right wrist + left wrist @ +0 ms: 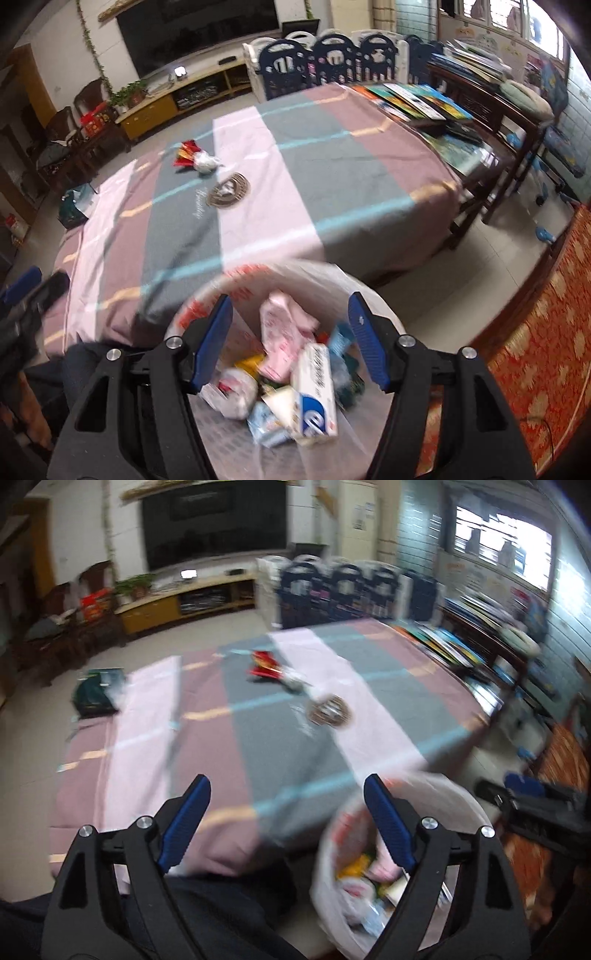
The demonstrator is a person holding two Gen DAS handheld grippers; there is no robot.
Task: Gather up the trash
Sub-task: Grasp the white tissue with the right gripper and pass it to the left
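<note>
Left gripper (286, 786) spread wide, empty. Right gripper (290, 306) parted, apparently empty, above trash bin (236, 284).

Home living room: wall television (214, 520), media cabinet (192, 598), playpen (325, 59)

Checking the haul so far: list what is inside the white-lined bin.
The bin holds a pink packet, a white and blue toothpaste box, a crumpled white bag and a yellow wrapper. Anything underneath is covered.
</note>
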